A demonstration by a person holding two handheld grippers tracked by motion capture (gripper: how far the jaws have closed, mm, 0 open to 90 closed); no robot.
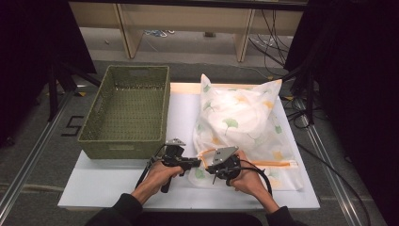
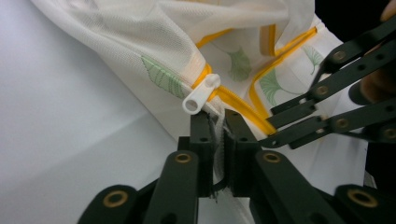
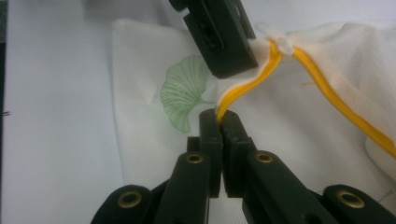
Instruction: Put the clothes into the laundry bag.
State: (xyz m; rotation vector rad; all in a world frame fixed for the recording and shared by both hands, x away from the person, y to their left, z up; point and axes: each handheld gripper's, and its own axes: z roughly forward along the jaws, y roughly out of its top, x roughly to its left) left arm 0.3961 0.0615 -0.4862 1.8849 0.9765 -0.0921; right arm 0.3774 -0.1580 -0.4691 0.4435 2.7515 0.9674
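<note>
Both claws are clamped: your left gripper (image 2: 218,128) pinches the mesh bag (image 1: 235,117) beneath the zipper pull (image 2: 201,93), your right gripper (image 3: 220,122) nips the yellow zipper tape (image 3: 243,91). Bag looks partly unzipped, contents inside, basket (image 1: 127,110) empty.

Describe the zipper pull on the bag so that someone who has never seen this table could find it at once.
Start at the white mesh laundry bag with green and yellow leaf prints, lying to the right of the green woven basket. Follow its orange-yellow zipper along the near edge to the corner pinched by the left gripper. The small white plastic zipper pull sits just above that gripper, the only hard tab with a round hole.
</note>
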